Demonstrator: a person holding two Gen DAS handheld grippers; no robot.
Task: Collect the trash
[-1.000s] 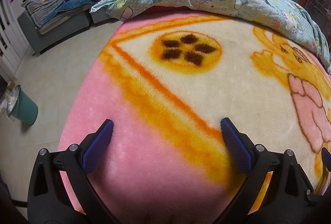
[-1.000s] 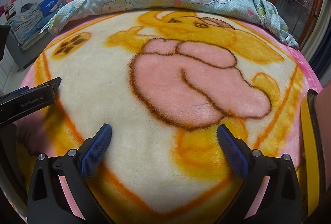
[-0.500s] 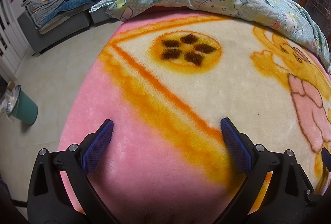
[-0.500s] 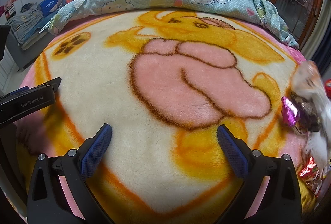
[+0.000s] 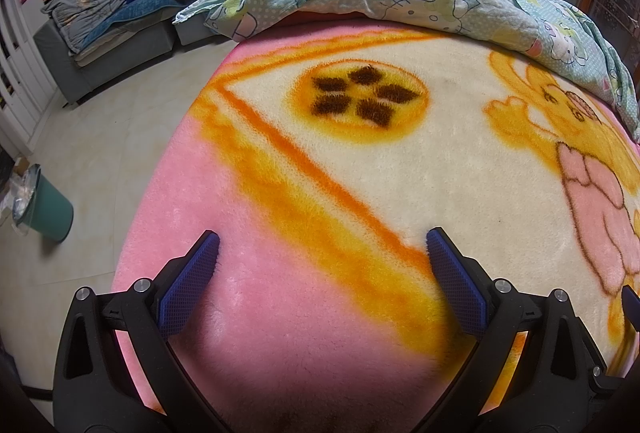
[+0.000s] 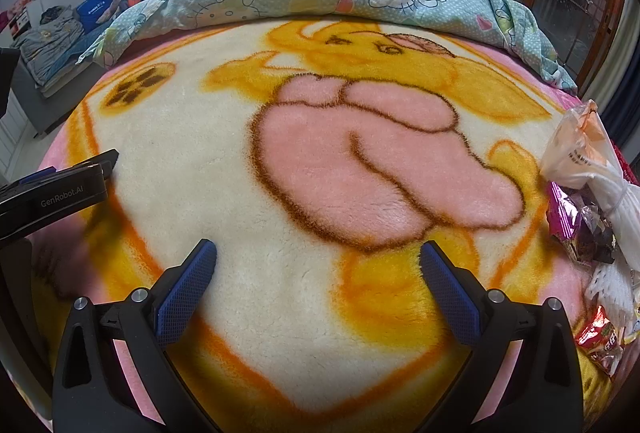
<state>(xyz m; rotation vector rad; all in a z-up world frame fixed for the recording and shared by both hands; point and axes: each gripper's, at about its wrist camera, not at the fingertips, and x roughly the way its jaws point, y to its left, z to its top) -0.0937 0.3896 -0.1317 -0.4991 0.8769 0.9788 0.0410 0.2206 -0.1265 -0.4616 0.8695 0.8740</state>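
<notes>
A: Hovering over the fleece blanket [image 5: 320, 313], how did the left gripper [image 5: 320, 245] look?

B: Its fingers [image 5: 188, 293] stood wide apart and held nothing. The right gripper [image 6: 318, 257] was the same, spread wide and empty.

A: Where was the trash?

B: At the right edge of the right wrist view: a pale plastic bag [image 6: 580, 149], a purple wrapper [image 6: 568, 217] and a red wrapper [image 6: 598, 341] lay on the blanket. A green bin [image 5: 44, 205] stood on the floor, at the left of the left wrist view.
</notes>
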